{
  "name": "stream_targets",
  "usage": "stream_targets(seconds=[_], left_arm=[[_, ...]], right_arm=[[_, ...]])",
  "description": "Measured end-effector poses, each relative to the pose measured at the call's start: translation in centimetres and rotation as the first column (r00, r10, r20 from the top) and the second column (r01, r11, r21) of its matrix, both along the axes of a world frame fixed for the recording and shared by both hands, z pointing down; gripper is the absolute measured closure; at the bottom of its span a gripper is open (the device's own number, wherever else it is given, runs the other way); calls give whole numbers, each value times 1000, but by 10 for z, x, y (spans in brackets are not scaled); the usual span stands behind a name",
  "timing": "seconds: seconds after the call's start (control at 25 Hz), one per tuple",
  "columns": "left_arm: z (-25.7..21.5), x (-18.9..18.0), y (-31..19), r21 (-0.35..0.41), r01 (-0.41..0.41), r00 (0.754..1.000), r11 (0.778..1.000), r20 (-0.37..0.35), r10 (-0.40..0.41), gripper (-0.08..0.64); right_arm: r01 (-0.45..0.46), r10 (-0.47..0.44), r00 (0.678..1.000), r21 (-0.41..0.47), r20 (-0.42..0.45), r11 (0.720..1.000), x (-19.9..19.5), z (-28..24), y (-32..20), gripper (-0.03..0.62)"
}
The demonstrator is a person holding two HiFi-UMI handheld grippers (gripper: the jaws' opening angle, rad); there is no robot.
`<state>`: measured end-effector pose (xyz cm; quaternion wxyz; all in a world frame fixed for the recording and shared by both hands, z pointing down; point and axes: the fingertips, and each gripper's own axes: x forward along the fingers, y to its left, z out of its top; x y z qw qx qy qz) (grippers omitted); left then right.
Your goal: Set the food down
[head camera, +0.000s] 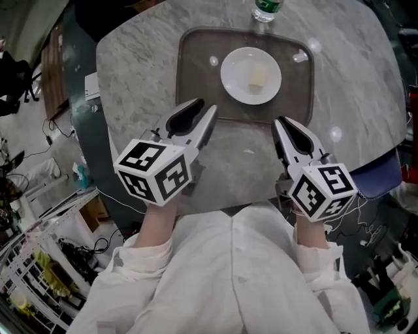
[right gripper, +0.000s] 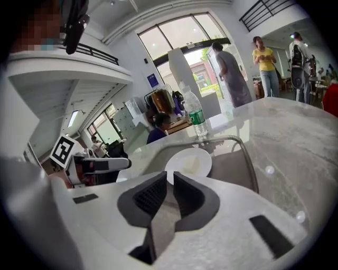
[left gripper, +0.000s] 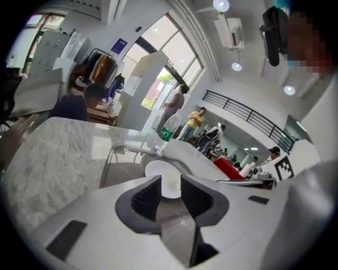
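Marble table (head camera: 140,62) beneath left gripper (head camera: 202,111) and right gripper (head camera: 283,125), jaws of each narrowly apart and empty

I am working in a large open hall fitted out as a test lab, not a home. The marble table (head camera: 130,65) carries a canteen-style tray (head camera: 196,98) with a white plate (head camera: 235,85), and a water bottle (head camera: 264,10) stands behind it. Loose cables (head camera: 98,244) and wire racks (head camera: 39,274) full of gear crowd the floor beside it. Through the gripper views I see a high ceiling with recessed lights (left gripper: 236,66), a wall air conditioner (left gripper: 229,31), tall windows (right gripper: 185,37) and a mezzanine with a black railing (left gripper: 248,116). A clothes rack (left gripper: 100,68) stands near the glass, and several people (right gripper: 264,63) stand about.
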<state>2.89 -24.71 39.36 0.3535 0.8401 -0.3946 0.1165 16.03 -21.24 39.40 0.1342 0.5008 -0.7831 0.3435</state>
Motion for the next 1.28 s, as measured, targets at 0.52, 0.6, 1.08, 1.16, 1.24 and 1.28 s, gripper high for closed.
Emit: stream_targets(seconds=[0.52, 0.6, 1.08, 1.16, 1.24, 1.28], left_arm=[[-76, -25, 76, 236, -139, 981, 962, -99, 166, 509], [-77, -29, 92, 224, -161, 977, 961, -101, 187, 512], [-82, -33, 182, 197, -278, 946, 940, -116, 304, 518], [-80, -32, 193, 189, -300, 940, 935, -109, 324, 520], [-78, -33, 201, 180, -313, 936, 932, -106, 335, 520], [-78, -34, 204, 177, -314, 936, 933, -109, 336, 520]], right_arm=[[-103, 96, 994, 186, 42, 977, -32, -65, 69, 584], [-126, 112, 991, 195, 77, 973, -38, -72, 84, 586], [-127, 110, 990, 247, 83, 961, -75, -95, 155, 588], [-120, 98, 990, 249, 98, 961, -83, -97, 161, 588], [-109, 86, 991, 254, 100, 961, -90, -98, 166, 589], [-99, 76, 992, 256, 97, 962, -94, -98, 167, 589]])
